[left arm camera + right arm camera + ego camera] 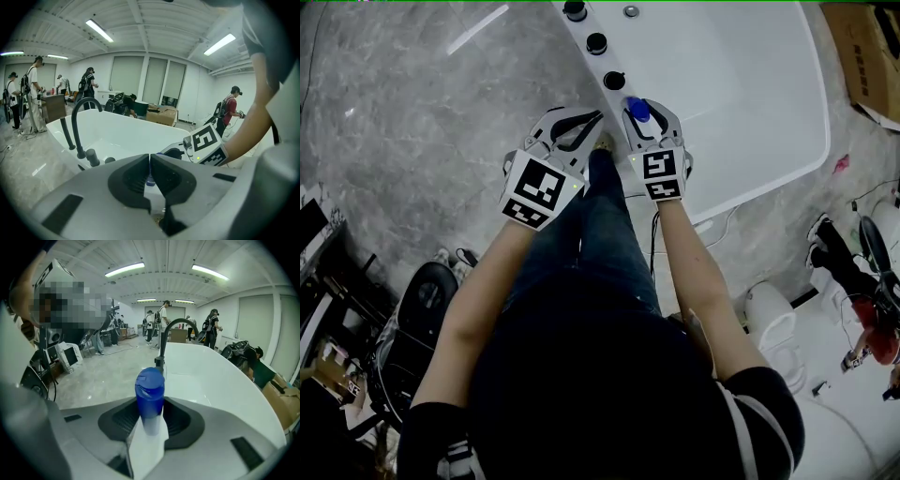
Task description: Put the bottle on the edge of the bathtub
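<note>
A white bottle with a blue cap (638, 109) (150, 399) stands upright between the jaws of my right gripper (640, 114) (151, 420), which is shut on its body. It is over the near rim of the white bathtub (585, 26) (201, 366), just past the black knobs; I cannot tell whether its base touches the rim. My left gripper (592, 122) (150, 161) is beside it on the left, over the tub's outer edge. Its jaws meet at the tips with nothing in them. A sliver of the bottle (150, 179) shows behind them.
Three black knobs (596, 42) and a curved black faucet (176, 326) (82, 112) stand along the rim. The grey marble floor (412, 112) lies to the left. Cardboard boxes (867, 56), cables and white fixtures (769, 323) are to the right. Several people stand in the background.
</note>
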`<state>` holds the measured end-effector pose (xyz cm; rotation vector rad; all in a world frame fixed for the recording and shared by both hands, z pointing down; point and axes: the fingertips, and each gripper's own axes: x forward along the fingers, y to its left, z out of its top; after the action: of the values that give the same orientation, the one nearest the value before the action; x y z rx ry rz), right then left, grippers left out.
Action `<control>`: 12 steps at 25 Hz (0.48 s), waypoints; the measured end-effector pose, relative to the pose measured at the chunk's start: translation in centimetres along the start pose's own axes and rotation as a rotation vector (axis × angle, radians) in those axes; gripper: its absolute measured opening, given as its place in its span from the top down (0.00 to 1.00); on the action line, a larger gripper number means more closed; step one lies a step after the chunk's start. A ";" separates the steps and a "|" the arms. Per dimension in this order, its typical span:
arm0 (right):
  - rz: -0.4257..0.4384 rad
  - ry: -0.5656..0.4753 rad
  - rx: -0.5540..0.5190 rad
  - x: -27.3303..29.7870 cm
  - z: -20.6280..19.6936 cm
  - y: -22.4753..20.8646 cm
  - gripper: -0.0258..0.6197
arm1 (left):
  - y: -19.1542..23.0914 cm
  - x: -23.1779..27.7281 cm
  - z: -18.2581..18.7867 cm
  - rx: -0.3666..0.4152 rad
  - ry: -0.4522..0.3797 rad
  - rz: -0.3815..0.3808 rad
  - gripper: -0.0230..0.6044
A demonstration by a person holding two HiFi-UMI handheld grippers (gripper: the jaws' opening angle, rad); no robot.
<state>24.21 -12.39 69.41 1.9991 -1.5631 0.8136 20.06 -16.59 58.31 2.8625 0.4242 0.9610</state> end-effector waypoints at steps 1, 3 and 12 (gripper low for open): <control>-0.002 0.003 0.003 0.1 -0.1 0.0 0.70 | 0.1 0.0 -0.1 -0.002 0.000 -0.001 0.91; -0.006 0.009 0.006 0.2 -0.3 0.0 0.70 | 0.2 0.0 -0.4 -0.007 0.000 -0.003 0.91; -0.039 0.005 0.005 -1.3 0.6 0.1 0.58 | 0.7 -1.8 -0.1 -0.010 -0.023 0.020 0.91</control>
<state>23.98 -11.90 68.02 2.0230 -1.5160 0.8077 18.77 -17.77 57.50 2.8707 0.3886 0.9300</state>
